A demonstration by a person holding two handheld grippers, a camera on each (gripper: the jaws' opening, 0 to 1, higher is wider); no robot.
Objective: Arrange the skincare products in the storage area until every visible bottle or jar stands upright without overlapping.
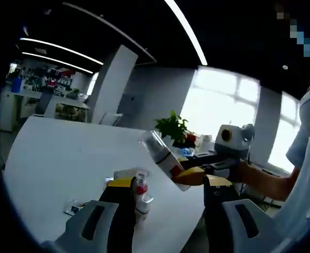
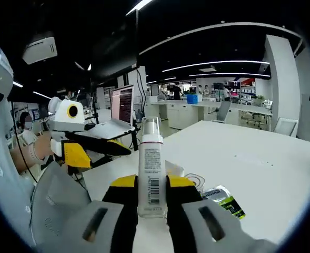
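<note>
The right gripper (image 2: 152, 197) clamps a white bottle (image 2: 151, 168) upright (ready to stand on the table (image 2: 260, 158)); the left gripper (image 1: 168, 211) hangs open.

Opposed close views (shared table (image 1: 60, 153))

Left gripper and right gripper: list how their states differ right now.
The right gripper is shut on a tall white bottle. The left gripper stands wide open, gripping nothing. The right gripper's bottle fills its gap, while the left gripper's gap has only a small red-labelled bottle close by one jaw, over the white table. Both have yellow-and-black jaws.
</note>
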